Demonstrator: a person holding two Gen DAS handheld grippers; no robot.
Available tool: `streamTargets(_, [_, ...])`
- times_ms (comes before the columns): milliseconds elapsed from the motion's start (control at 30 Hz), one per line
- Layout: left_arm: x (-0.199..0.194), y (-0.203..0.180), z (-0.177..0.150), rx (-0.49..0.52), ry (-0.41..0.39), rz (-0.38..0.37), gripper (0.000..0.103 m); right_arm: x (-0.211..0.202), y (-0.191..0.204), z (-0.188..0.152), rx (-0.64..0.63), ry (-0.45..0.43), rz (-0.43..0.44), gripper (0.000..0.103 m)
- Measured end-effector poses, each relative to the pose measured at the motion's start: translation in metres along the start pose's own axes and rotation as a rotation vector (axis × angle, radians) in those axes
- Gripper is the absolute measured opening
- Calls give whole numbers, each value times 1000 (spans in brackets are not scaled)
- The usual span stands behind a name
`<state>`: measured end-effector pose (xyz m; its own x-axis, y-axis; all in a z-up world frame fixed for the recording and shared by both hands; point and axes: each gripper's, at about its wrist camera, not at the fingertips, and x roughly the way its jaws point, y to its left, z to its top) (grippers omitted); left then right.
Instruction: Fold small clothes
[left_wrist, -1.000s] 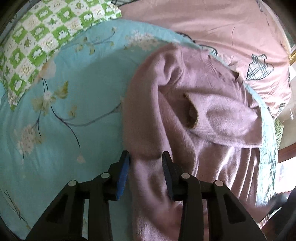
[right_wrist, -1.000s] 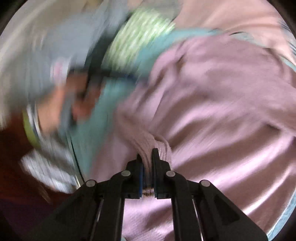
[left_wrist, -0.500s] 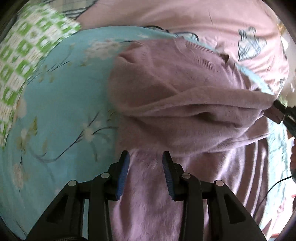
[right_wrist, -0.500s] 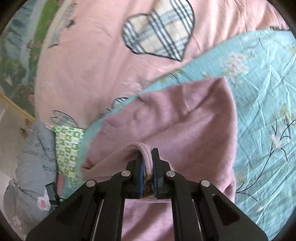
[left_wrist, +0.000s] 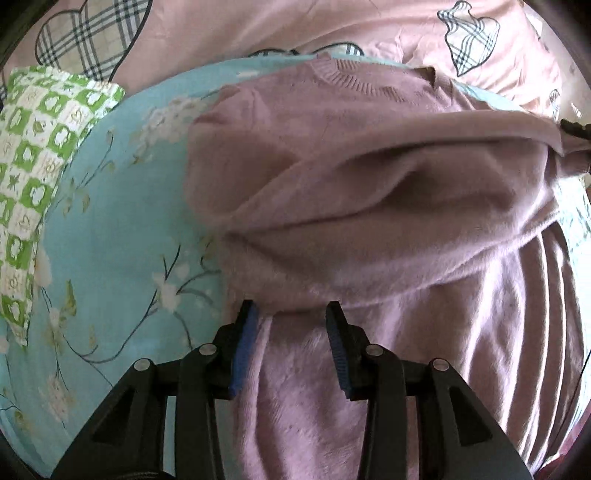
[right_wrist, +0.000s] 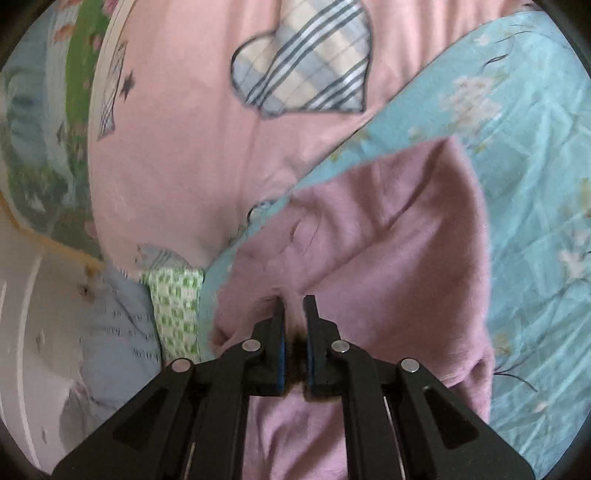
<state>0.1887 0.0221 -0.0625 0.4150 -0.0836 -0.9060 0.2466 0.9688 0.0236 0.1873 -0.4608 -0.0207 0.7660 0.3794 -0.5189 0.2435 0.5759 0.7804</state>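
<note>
A fuzzy mauve sweater (left_wrist: 369, 184) lies on a turquoise floral sheet (left_wrist: 122, 221), its ribbed neck toward the far side. One part of it is pulled across the body as a taut fold that runs to the right edge. There the tip of my right gripper (left_wrist: 574, 127) holds it. In the right wrist view that gripper (right_wrist: 293, 310) is shut on a pinch of the sweater (right_wrist: 388, 258). My left gripper (left_wrist: 290, 325) points steeply down at the near left edge. Its jaws stand part way apart with a thick bunch of sweater filling the gap.
A pink quilt with plaid hearts (left_wrist: 295, 26) lies beyond the sheet. A green checked pillow (left_wrist: 33, 147) sits at the left of the left wrist view. A grey-blue printed cloth (right_wrist: 118, 325) and the bed's edge show at the lower left of the right wrist view.
My right gripper swung across with its pinch of sweater, drawing a fold over the body toward the right. The left gripper shifted and rolled, keeping the same bunch between its jaws.
</note>
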Motion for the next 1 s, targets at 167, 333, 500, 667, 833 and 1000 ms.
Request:
streamTargets(167, [6, -5, 1, 25, 10, 43, 40, 10, -43, 7, 36, 35, -203, 3])
streamTargets(333, [6, -7, 0, 22, 6, 28, 42, 14, -41, -13, -61, 49, -242, 8])
streamTargets(500, [4, -2, -7, 33, -1, 23, 42, 24, -19, -33, -263, 66, -319, 62])
streamTargets(667, [8, -4, -3, 14, -25, 100, 45, 49, 15, -51, -594, 122, -420, 62])
streamTargets(833, [14, 14, 5, -200, -51, 149, 45, 87, 23, -74, -858, 245, -506, 62])
streamTargets(1000, [14, 26, 11, -297, -77, 190, 43, 92, 7, -52, -753, 243, -493, 8])
